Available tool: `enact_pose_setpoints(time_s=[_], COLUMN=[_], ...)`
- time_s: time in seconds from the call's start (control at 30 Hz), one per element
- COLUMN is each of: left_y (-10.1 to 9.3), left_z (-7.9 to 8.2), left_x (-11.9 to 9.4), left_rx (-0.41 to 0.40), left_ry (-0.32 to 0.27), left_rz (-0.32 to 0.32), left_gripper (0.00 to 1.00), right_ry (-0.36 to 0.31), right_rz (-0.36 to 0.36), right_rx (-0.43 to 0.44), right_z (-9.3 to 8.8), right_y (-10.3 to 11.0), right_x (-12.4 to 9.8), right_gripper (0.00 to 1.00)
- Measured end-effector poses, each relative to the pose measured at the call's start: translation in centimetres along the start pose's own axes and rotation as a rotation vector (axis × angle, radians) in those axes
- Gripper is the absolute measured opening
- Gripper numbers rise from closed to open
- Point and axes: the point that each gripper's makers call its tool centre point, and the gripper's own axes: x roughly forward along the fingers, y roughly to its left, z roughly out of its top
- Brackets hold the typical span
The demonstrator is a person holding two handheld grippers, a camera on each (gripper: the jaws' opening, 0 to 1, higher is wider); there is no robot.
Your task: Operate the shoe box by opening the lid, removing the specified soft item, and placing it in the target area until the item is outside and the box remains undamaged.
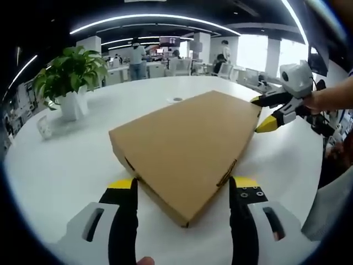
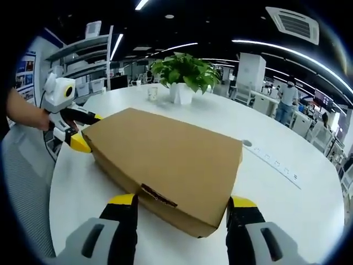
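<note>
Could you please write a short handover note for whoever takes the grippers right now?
Left gripper: open, jaws astride one corner of the box.
Right gripper: open, jaws astride the opposite corner.
Box: closed, flat on the white table, a potted plant beyond it.
Done: both grippers are at the box, neither gripping.
Left: open the lid, take out the soft item, set it in the target area, keep the box undamaged.

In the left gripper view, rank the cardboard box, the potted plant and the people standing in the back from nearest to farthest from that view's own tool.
1. Cardboard box: lid closed, its near corner reaching between the left tool's tips.
2. Potted plant: on the white table, far left.
3. People: standing beyond the table, at the back.
</note>
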Motion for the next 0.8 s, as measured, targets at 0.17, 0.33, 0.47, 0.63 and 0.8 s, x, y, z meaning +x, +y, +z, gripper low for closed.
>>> enact_pose_setpoints(time_s=[0.17,0.33,0.47,0.63,0.8], left_y=[0.1,0.2,0.4,0.6,0.9], left_z=[0.0,0.0,-0.1,-0.1,-0.1], left_x=[0.0,-0.1,-0.2,-0.2,-0.2], left_rx=[0.004,0.007,0.010,0.013,0.018], left_ry=[0.004,0.006,0.011,0.018,0.020], left_rz=[-0.009,-0.014,-0.020,-0.026,-0.036], left_gripper=[0.66,0.66,0.66,0.66,0.66], right_ry=[0.000,0.001,0.000,-0.005,-0.005], right_rz=[-0.005,-0.010,-0.016,-0.022,-0.028], right_rx=[0.005,0.010,0.015,0.028,0.038], right_z=[0.0,-0.1,-0.1,0.0,0.1], right_y=[0.2,0.3,0.5,0.8,1.1], right_x=[0.0,0.1,0.1,0.1,0.1], right_gripper=[0.62,0.62,0.62,0.62,0.62])
